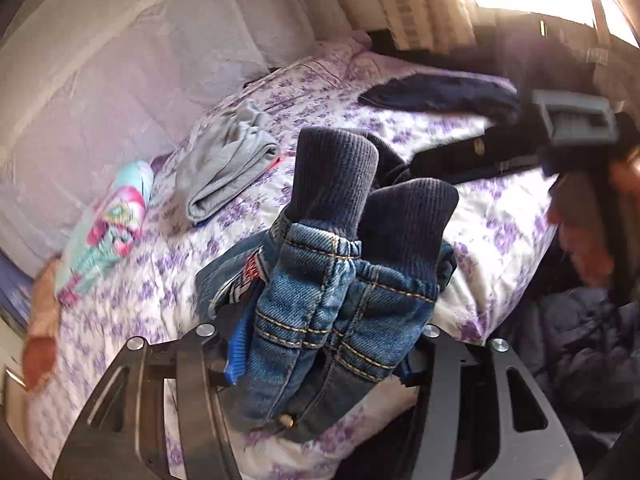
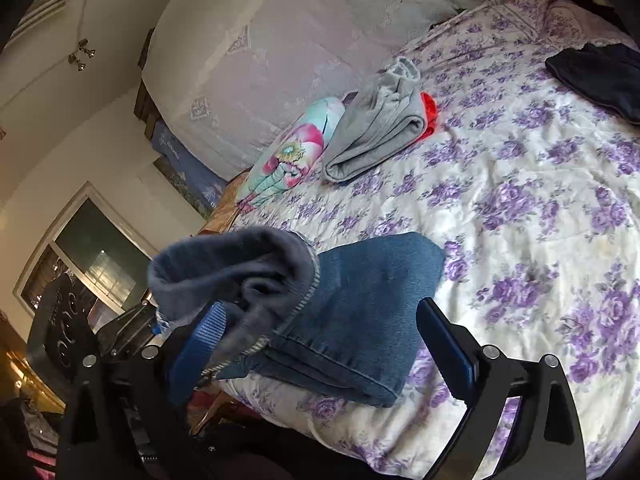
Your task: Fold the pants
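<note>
Pants [image 1: 320,312] are folded at the near edge of the bed [image 2: 520,200], both cuffed leg ends clamped in left gripper [image 1: 320,356] jaws. Right gripper [image 2: 320,344] jaws are spread, nothing gripped. Cuffs should be laid squarely on the denim before release.

Folded grey garment [image 2: 376,128] beside floral bundle [image 2: 292,152] on purple-flowered bedspread [image 2: 540,220]; dark garment [image 2: 600,80] well apart.

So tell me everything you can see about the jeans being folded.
The jeans are small blue denim pants with tan stitching and dark ribbed knit cuffs at the leg ends. The left gripper clamps both legs together, cuffs pointing up. In the right wrist view they lie folded on the floral bedspread, between the open fingers of the right gripper.
</note>
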The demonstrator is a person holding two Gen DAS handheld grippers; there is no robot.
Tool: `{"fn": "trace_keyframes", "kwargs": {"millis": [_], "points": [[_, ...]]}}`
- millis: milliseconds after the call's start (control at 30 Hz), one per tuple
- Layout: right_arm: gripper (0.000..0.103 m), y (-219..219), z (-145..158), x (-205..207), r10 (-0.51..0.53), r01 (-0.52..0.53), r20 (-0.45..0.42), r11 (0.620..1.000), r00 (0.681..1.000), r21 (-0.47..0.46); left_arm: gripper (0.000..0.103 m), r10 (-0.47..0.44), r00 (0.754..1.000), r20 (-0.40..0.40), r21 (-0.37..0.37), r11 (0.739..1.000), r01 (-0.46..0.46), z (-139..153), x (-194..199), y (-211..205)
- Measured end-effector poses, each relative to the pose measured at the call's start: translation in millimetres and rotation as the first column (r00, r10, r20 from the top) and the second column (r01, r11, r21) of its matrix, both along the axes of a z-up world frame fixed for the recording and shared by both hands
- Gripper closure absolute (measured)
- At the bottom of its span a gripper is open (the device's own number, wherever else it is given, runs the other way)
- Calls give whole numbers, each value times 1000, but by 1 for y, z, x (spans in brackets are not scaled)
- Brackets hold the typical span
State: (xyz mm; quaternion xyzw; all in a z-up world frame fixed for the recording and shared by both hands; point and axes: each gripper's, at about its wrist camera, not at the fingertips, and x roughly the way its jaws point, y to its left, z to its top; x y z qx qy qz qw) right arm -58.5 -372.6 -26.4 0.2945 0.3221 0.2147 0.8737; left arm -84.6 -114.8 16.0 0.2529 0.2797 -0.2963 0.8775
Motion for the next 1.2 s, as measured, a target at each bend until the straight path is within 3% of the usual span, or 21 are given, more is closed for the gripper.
{"fn": "trace_keyframes", "kwargs": {"millis": [67,133,167,200,233,300,433,500,567,633,667,700,733,800,833,900,933,1000,1067,1133,1200], "points": [[6,2,-4,6,19,-17,-30,998,999,52,46,-19,997,-76,-64,998,14,8,6,18],[6,-2,-9,11,29,-23,-48,992,998,122,38,-58,989,-136,-152,988,37,15,8,36],[6,-5,-13,13,41,-31,-56,984,998,173,22,-75,988,-136,-187,981,49,15,8,38],[6,-7,-16,16,52,-37,-63,975,997,220,14,-77,990,-119,-222,974,49,16,9,41],[6,-8,-20,17,72,-52,-58,956,996,288,14,-71,990,-125,-235,971,40,13,14,39],[6,-5,-21,19,98,-73,-58,939,993,336,15,-103,975,-195,-265,963,49,6,24,34],[6,16,-21,19,91,-65,-125,978,988,200,15,-113,984,-136,-265,961,74,11,16,35],[6,24,-21,16,92,-73,-133,987,987,144,15,-107,980,-170,-249,966,62,5,27,35],[4,29,-21,19,111,-94,-126,987,986,132,15,-104,968,-229,-209,976,56,-17,39,27],[4,35,-24,27,117,-102,-127,988,985,117,15,-79,967,-241,-156,987,41,-43,46,17],[8,44,-25,32,142,-135,-126,989,982,62,12,-76,971,-226,-148,988,43,-49,47,14],[37,54,-27,33,151,-155,-131,988,980,-21,9,-75,974,-214,-143,989,45,-54,45,12],[52,63,-28,34,142,-158,-138,981,980,-111,8,-75,977,-199,-142,989,47,-57,42,10],[67,77,-19,29,148,-164,-92,966,985,-200,8,-71,982,-176,-146,988,45,-57,38,9],[68,85,-7,22,164,-166,-29,952,986,-258,8,-70,985,-161,-169,985,43,-53,37,11],[69,103,27,7,210,-159,108,920,972,-359,9,-106,982,-155,-237,969,67,-40,34,14],[70,109,39,3,234,-161,141,902,962,-400,9,-128,983,-135,-268,959,88,-31,32,12],[70,119,59,-1,240,-135,159,862,958,-488,9,-141,984,-105,-251,962,111,-22,29,-1],[68,109,57,5,142,-72,93,844,985,-532,9,-204,967,-151,-246,956,163,-26,33,-20],[64,88,30,20,40,-29,9,848,999,-529,9,-230,947,-225,-240,955,175,-45,51,-37],[41,54,-21,39,-40,-25,-132,892,990,-451,14,-229,917,-328,-234,960,157,-73,76,-48]]}}
